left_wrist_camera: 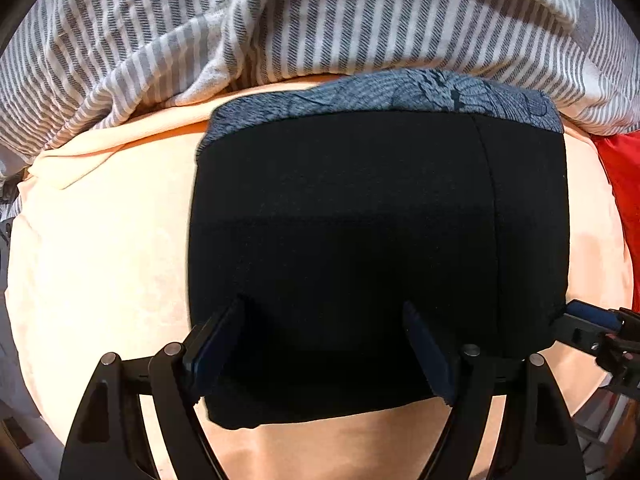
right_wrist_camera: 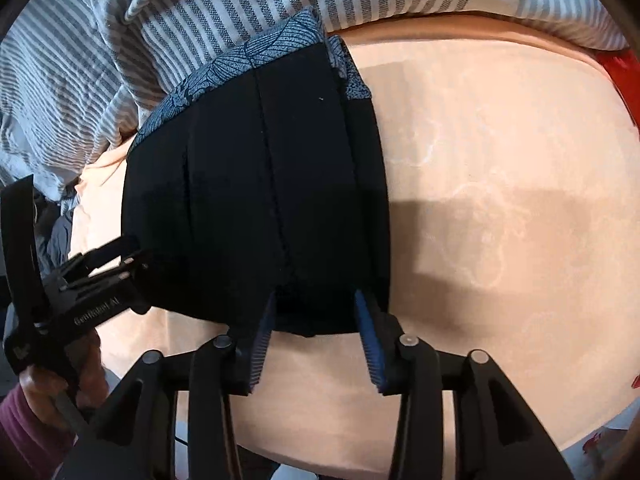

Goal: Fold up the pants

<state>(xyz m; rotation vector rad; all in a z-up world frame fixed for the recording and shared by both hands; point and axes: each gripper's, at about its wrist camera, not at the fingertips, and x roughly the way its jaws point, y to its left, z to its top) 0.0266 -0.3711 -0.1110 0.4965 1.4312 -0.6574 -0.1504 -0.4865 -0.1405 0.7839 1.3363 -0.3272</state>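
The black pants lie folded into a compact block on the peach sheet, with a blue patterned waistband at the far end. My left gripper is open, its fingers resting over the near edge of the pants. In the right wrist view the pants lie left of centre. My right gripper is open at their near right corner. It also shows in the left wrist view at the pants' right edge. The left gripper shows in the right wrist view at their left edge.
A grey-and-white striped blanket is bunched along the far side of the bed. Red fabric lies at the right. Bare peach sheet stretches right of the pants. A hand in a maroon sleeve holds the left gripper.
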